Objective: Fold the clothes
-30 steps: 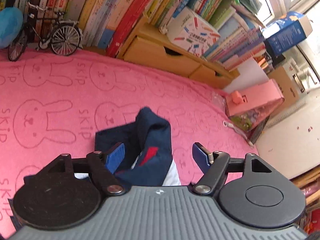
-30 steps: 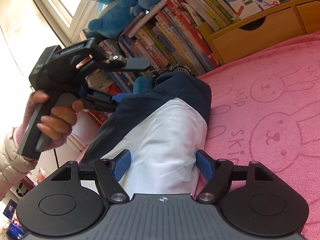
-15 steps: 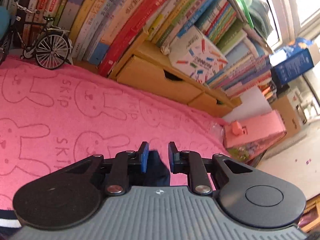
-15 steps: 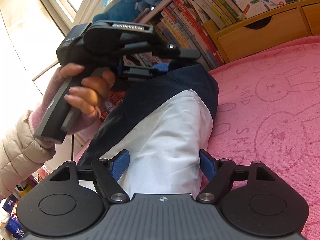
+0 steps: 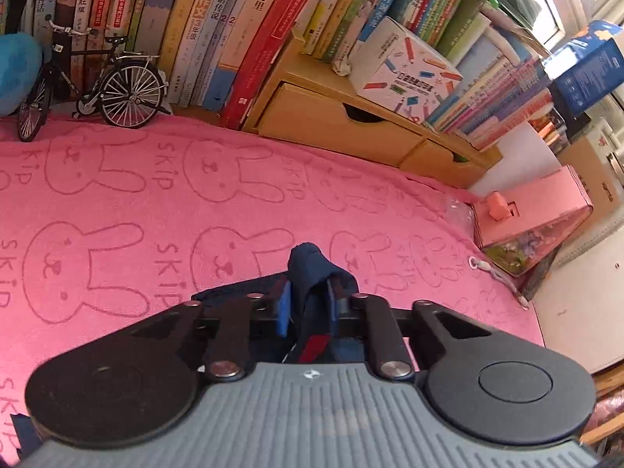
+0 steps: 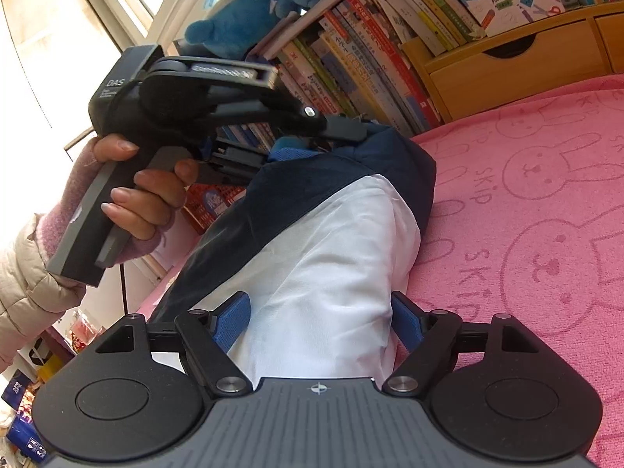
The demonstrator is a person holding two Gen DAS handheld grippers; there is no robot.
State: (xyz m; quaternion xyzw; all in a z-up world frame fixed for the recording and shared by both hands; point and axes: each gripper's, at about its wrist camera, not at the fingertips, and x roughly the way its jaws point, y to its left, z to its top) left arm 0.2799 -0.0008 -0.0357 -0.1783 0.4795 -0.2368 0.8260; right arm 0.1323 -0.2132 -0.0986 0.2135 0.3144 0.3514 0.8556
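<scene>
In the left wrist view, the left gripper (image 5: pixel 308 308) is clenching a bunched fold of the navy-and-white fabric garment (image 5: pixel 312 269); its blue pads (image 5: pixel 282 312) are pressing the cloth from both sides, and a navy peak is standing up just beyond the fingertips. The garment is lying on the pink rabbit-print towel (image 5: pixel 136 202), which is covering the work surface.

In the right wrist view, the right gripper (image 6: pixel 319 316) is sitting with its jaws spread wide, one blue pad at each side of the garment's white panel (image 6: pixel 327 265), gripping nothing. Beyond the panel, the navy part of the garment is rising off the towel to the left gripper (image 6: pixel 308 144), which a hand (image 6: pixel 144 199) in a pink sleeve is holding by the grey handle.

Beyond the garment, at the towel's far edge, a black miniature model bicycle (image 5: pixel 89 89) is standing. Beside it, a wooden two-drawer organiser (image 5: pixel 351 128) is touching the towel's far edge. Behind both, a row of upright books (image 5: pixel 234 23) is lining the back.
</scene>
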